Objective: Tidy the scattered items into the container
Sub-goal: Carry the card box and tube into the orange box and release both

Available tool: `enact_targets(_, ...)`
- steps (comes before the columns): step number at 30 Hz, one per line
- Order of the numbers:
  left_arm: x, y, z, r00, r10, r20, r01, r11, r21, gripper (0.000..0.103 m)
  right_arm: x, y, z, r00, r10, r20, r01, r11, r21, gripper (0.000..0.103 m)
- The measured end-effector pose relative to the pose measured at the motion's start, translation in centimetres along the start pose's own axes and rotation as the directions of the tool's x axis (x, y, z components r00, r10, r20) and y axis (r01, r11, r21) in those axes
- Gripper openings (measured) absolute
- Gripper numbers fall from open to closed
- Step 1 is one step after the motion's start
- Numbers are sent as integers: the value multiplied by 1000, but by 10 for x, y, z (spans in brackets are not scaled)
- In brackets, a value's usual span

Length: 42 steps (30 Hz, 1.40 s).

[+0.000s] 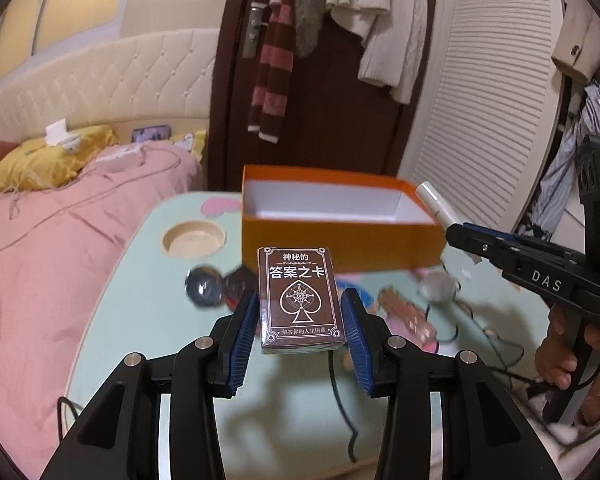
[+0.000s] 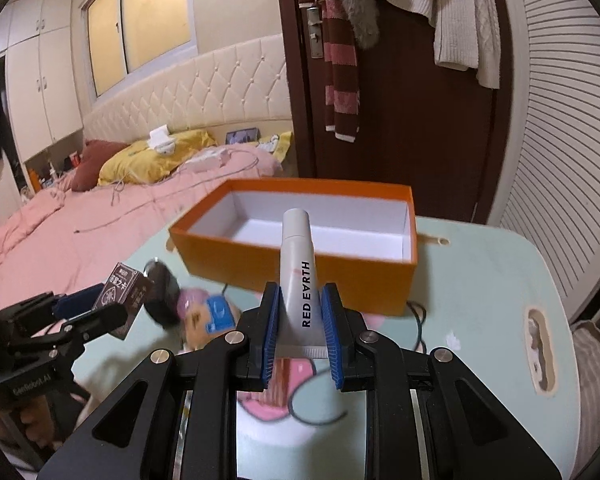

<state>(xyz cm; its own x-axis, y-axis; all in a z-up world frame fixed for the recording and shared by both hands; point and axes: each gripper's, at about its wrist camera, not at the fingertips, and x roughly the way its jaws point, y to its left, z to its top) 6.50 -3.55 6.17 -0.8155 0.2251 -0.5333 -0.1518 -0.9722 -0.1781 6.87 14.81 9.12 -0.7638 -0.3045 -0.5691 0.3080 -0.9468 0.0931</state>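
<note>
Orange card box (image 2: 300, 280) sits open on the mint-green table (image 2: 480, 300), white inside, and what shows of its floor in both views is bare. Your left gripper (image 1: 300, 316) pinches a brown card deck (image 1: 300, 300) by its long sides, blue pads flat against it, deck lifted off the table and held just short of the box's near wall. Your right gripper (image 2: 302, 320) is clamped on the crimped end of a white tube (image 2: 298, 264), its cap pointing forward over the near rim of the box. Both loads are airborne; judged step: carrying to the container, release pending. Loose on the table near the box: a dark round compact (image 1: 205, 285), a small silvery lidded pot (image 1: 436, 286), a pinkish flat case (image 1: 408, 314), all blurred. Next move calls for bringing each load over the opening, clear of the wall, lowering, then spreading the pads. Watch the two tools crowding each other over one box; drop one load at a time. The deck is rigid and should land flat; the tube may roll.
</note>
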Motion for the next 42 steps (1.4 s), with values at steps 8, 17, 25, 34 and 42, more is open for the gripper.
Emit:
enact_targets(8,30,2,38,999,-31,29,32,999,-25,41,23,-8,29,999,37,9,-38,998,57,23)
enact_targets(17,61,2,56,999,-41,33,42,999,-19,41,57,-18,43,1000,28,-8,-27,994,110,23)
enact_targets(25,88,1,56,999,-35,2,35,999,-17,41,81,-22,43,999,7,-37,-2,993,115,23)
enact_targets(34,98,-3,52,999,-24,34,25,1000,-16,83,97,-30,36,997,14,-77,-3,990,144,26)
enact_targets(42,98,-6,50,999,-9,35,8,1000,17,84,98,-26,34,997,-11,-78,19,994,109,27)
